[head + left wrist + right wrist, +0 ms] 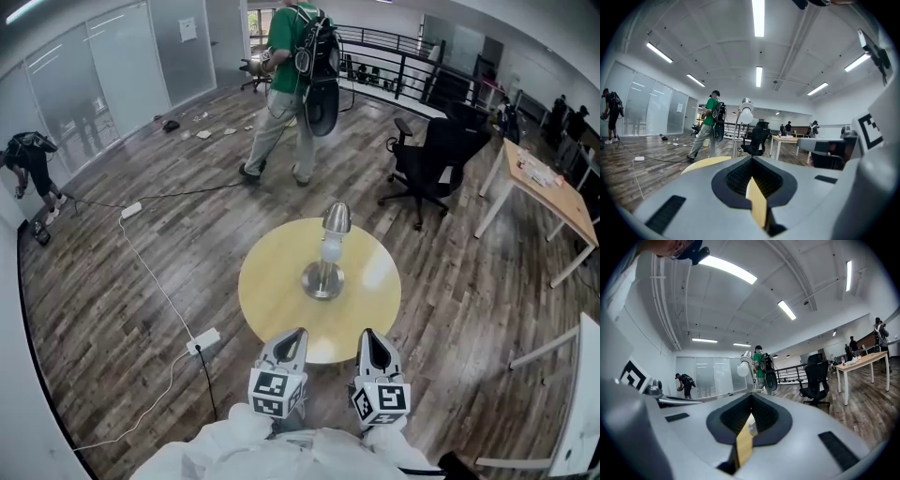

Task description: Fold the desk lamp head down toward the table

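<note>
In the head view, the desk lamp [325,253] is seen upright at the middle of the round table [272,300], its stem foreshortened. The left gripper [296,334] and right gripper [369,336] are held over the near edge, apart from it. In the left gripper view, the fingers [736,177] are pressed together on nothing, and the lamp's base is hidden behind them. In the right gripper view, the fingers are likewise closed and empty, and the stem is shown side-on.

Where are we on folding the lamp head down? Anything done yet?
Done: nothing yet. The desk lamp stands upright mid-table with its head up.
In hand: nothing. The left gripper and right gripper are shut and empty at the near edge of the round table, apart from the lamp.
Left: reach the head, grip it and fold it down toward the tabletop.
</note>
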`<state>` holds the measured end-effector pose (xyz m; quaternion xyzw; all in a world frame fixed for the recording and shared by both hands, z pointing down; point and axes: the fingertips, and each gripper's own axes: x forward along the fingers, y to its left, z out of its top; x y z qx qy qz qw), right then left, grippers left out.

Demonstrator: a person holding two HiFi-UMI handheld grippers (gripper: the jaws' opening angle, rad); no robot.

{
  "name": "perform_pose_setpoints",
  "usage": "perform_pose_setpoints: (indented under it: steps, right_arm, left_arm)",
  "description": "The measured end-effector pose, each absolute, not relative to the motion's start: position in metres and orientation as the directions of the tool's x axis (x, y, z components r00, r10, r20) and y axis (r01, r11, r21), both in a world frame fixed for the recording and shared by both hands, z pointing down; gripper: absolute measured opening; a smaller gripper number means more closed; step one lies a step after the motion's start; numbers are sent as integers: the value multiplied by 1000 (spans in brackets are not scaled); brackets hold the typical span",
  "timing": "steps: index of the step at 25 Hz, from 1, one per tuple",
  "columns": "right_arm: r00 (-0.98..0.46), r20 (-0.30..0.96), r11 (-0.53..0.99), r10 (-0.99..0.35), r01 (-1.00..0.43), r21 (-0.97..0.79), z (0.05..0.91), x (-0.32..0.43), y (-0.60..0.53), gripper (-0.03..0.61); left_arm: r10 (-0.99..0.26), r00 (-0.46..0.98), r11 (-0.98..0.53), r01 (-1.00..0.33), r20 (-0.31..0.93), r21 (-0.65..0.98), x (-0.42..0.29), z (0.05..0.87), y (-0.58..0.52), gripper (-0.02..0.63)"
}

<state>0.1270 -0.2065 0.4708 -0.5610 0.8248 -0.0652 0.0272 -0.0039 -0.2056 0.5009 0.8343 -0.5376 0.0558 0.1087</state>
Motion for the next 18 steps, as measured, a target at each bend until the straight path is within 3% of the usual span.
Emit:
perform_pose_setpoints:
  steps: [12, 18]
  right_arm:
    - [-265, -9, 265, -964, -959, -106, 453, 130, -339, 11]
    - [-278, 39, 273, -960, -957, -100, 461, 131, -378, 12]
  left_arm:
    - [-845, 491, -485, -870, 210, 82, -25, 511, -345, -2]
    - [-821, 487, -484, -870, 298, 89, -31, 556, -397, -3]
